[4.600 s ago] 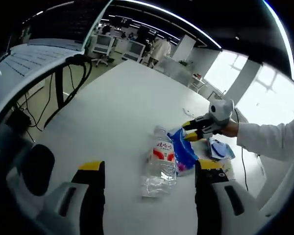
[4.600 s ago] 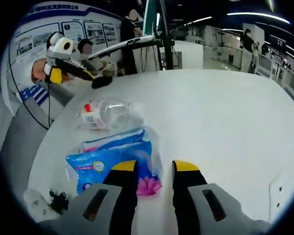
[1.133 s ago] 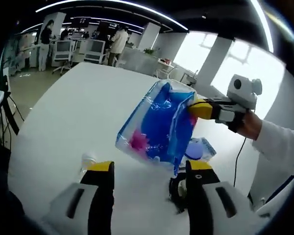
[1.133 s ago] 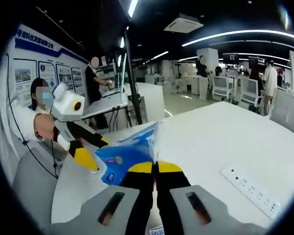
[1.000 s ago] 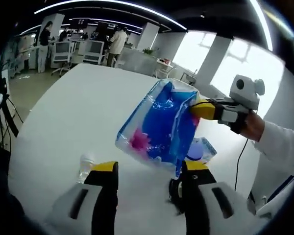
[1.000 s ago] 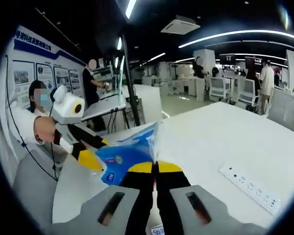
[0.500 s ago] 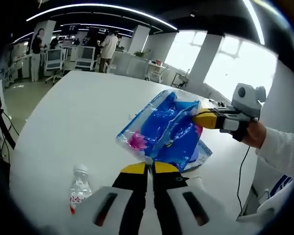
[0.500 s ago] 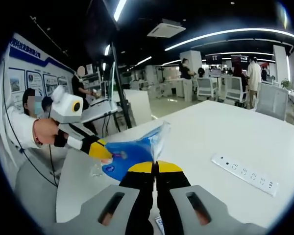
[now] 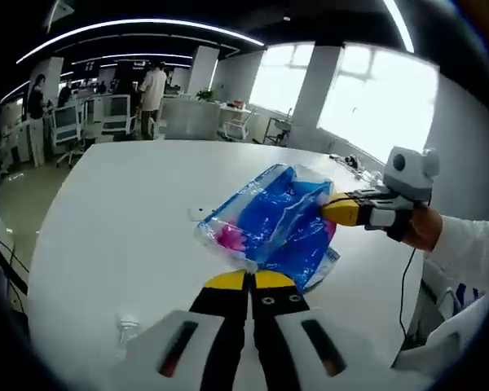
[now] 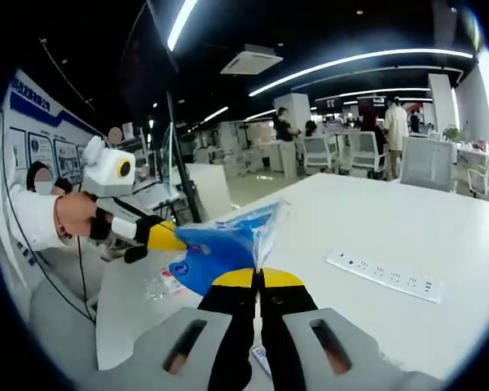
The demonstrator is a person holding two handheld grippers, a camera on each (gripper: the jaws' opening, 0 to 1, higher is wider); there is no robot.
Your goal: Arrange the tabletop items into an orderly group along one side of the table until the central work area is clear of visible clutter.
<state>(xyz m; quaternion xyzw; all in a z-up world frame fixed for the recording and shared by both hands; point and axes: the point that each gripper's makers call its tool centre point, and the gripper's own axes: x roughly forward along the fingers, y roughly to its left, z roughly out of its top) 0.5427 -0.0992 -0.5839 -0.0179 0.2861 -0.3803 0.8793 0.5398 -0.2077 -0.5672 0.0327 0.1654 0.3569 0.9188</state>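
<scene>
Two tools, left tool (image 9: pixel 250 281) and right tool (image 10: pixel 257 279), both clamp the crinkled blue plastic pack (image 9: pixel 270 223) with a pink flower print, holding it above the white desk (image 9: pixel 130 212), right tool at 3 o'clock in the left gripper view.

Bright daylight floods through the windows (image 9: pixel 367 98) in the left gripper view, washed out to white; curved ceiling light strips (image 10: pixel 367 61) glow above a dark ceiling; the white surface (image 9: pixel 122 212) reflects softly, shadows faint; fisheye bending warps straight lines near the edges; distant office slightly soft.
</scene>
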